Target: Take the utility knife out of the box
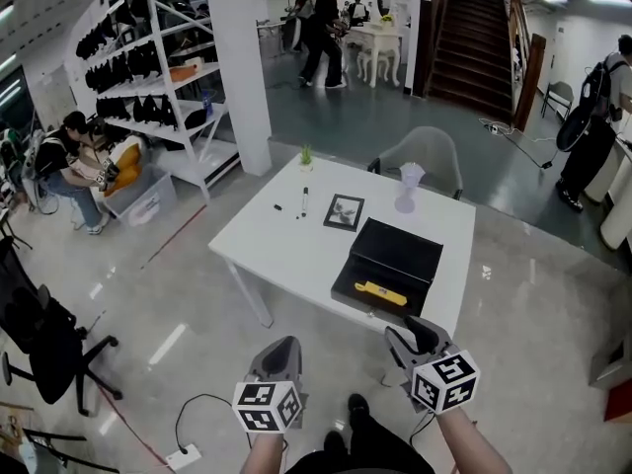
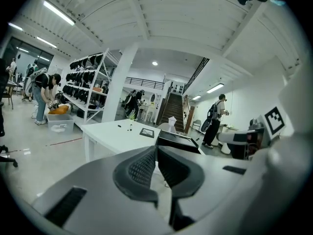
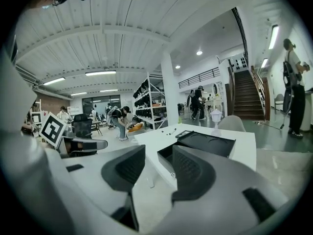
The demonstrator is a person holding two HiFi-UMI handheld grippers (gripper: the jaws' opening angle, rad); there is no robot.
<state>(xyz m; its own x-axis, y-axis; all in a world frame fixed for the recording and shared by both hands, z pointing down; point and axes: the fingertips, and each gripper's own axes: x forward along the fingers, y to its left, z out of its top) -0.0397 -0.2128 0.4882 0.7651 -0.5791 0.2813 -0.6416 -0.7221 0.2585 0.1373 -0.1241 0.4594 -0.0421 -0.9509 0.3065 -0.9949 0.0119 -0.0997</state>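
An open black box [image 1: 367, 276] lies at the near right of the white table [image 1: 286, 245], its lid [image 1: 400, 250] folded back behind it. A yellow utility knife [image 1: 381, 293] rests inside the box along its near edge. Both grippers hang in front of the table's near edge, short of it. My left gripper [image 1: 281, 352] is shut with nothing in it, its pads [image 2: 143, 166] meeting. My right gripper [image 1: 421, 334] is open and empty, just short of the box. The box [image 3: 198, 148] shows beyond the right gripper's fingers [image 3: 191, 170]. The left gripper view shows the box [image 2: 177, 140] from the side; the knife is hidden there.
On the table lie a pen [image 1: 304, 201], a small framed picture [image 1: 344, 211], a white lamp-like ornament [image 1: 406, 188] and a small green plant [image 1: 306, 155]. A grey chair [image 1: 422, 156] stands behind the table. A black office chair [image 1: 39, 336] is at left; a power strip [image 1: 184, 455] lies on the floor.
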